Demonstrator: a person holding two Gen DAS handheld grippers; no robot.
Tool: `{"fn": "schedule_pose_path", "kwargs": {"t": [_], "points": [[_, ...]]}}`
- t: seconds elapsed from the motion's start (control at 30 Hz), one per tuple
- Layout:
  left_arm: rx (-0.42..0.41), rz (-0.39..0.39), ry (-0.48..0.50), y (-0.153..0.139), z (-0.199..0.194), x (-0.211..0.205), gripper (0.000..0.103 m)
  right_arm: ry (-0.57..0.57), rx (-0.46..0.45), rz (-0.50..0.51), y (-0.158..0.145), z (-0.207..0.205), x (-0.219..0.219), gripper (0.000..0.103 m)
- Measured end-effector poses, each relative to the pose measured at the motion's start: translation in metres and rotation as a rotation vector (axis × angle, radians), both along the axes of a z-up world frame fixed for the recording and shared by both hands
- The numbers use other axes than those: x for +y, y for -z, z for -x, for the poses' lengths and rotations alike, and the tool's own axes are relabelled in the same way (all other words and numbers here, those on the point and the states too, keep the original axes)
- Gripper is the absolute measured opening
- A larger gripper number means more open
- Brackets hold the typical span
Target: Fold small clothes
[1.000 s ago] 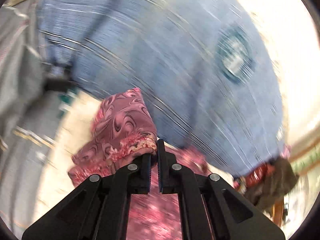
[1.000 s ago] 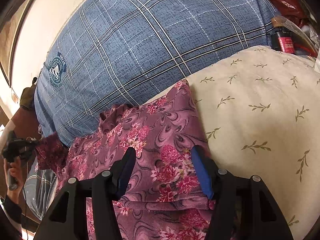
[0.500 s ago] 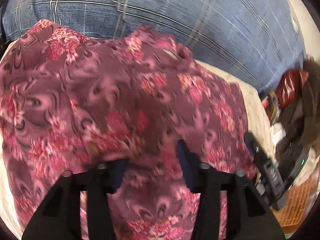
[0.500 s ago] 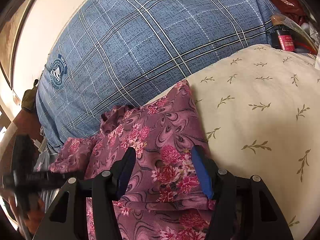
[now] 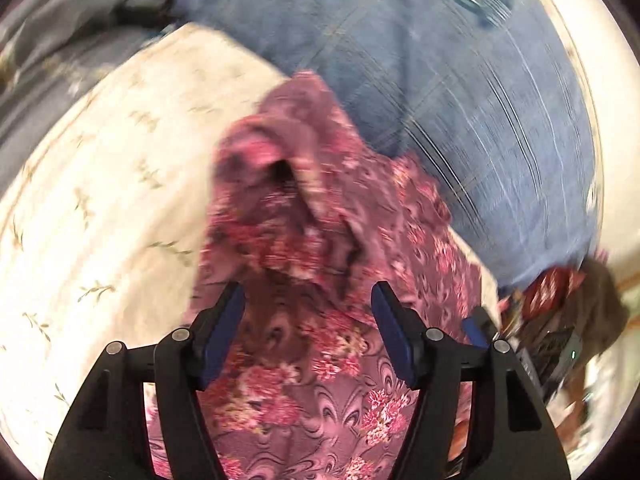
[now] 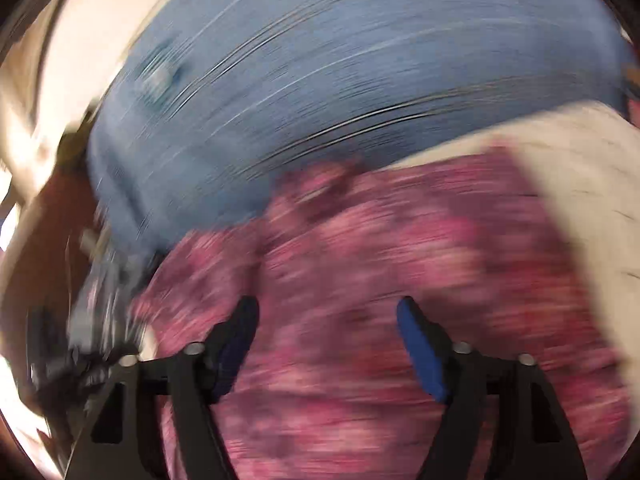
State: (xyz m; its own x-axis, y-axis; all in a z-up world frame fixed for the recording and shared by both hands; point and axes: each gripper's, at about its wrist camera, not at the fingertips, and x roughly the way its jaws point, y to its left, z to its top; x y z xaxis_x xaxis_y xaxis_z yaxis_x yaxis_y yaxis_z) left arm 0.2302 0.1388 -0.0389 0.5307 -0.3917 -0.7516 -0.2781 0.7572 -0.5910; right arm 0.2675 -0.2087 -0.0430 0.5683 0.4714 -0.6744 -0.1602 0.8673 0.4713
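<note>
Nothing is being gripped: the left gripper [image 5: 308,300] and right gripper [image 6: 326,318] are both being held spread above the floral garment [image 5: 320,360], lying rumpled on the cream bedding [image 5: 100,200]. A regrasp of an edge is seemingly being called for.

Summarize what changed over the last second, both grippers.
The left gripper let go of the pink floral garment: shut on a fold before, open now. The right gripper stayed open but now blurs with motion. Garment remains on the cream leaf-print bedding.

Both wrist views close over garment [image 5: 320,264]
</note>
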Motion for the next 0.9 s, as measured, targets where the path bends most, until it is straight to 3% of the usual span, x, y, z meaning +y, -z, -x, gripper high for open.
{"fn": "schedule_pose_path", "kwargs": {"t": [0.17,0.3,0.37,0.4,0.43,0.47,0.6,0.73,0.9], "points": [[0.001,0.052,-0.028,0.006,0.011,0.026,0.065,-0.328,-0.168,0.358,-0.006,0.024,0.127,0.085],[-0.014,0.068,-0.045,0.003,0.021,0.041,0.065,-0.405,-0.311,0.619,0.001,0.033,0.178,0.085],[-0.012,0.083,-0.055,0.008,0.016,0.036,0.065,-0.401,-0.347,0.679,0.003,0.027,0.192,0.082],[-0.012,0.093,-0.057,0.008,0.016,0.037,0.065,-0.415,-0.339,0.667,0.003,0.022,0.193,0.071],[-0.012,0.099,-0.056,0.008,0.017,0.037,0.065,-0.436,-0.322,0.627,0.003,0.019,0.192,0.028],[-0.013,0.099,-0.054,0.007,0.018,0.038,0.065,-0.448,-0.274,0.565,0.001,0.013,0.188,0.010],[-0.020,0.089,-0.042,0.004,0.017,0.033,0.065,-0.304,-0.216,0.316,-0.022,-0.001,0.128,0.012],[-0.008,0.106,-0.012,0.007,0.009,0.016,0.065,-0.040,-0.105,0.020,-0.031,-0.012,0.011,0.011],[0.017,0.150,-0.001,0.014,-0.006,-0.001,0.065,0.219,0.045,-0.100,0.003,-0.008,-0.091,0.011]]}}
